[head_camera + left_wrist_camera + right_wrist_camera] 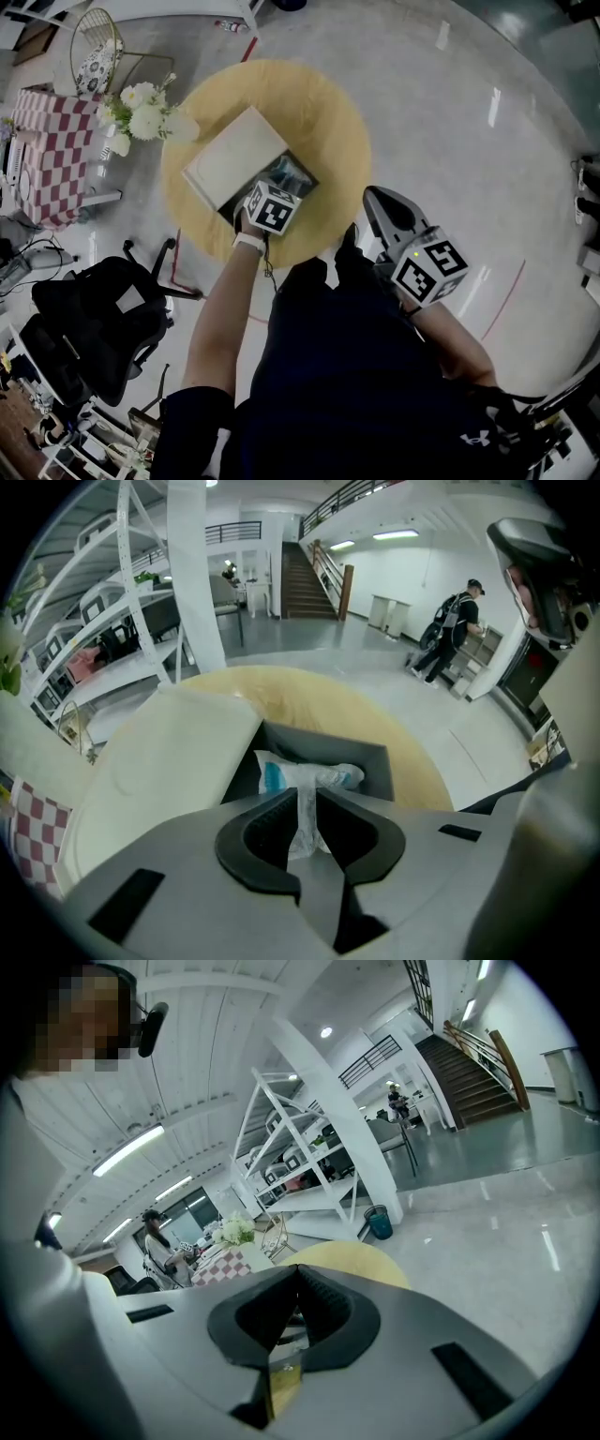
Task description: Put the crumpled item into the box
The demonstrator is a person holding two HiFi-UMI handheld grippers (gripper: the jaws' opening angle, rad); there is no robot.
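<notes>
A dark grey box (375,761) stands open on the round yellow table (337,122), its white lid (169,761) folded back to the left. My left gripper (307,794) is shut on a crumpled white wrapper with blue print (305,778), which hangs over the box's inside. In the head view the left gripper (272,204) sits right over the box (292,174). My right gripper (427,267) is held off the table's near right edge. Its jaws (295,1274) are shut with nothing between them.
White flowers (145,117) stand at the table's left edge. A red-checked table (47,150) and a wire chair (98,47) are further left, and a black office chair (103,309) is near left. A person (455,630) stands far off by the wall.
</notes>
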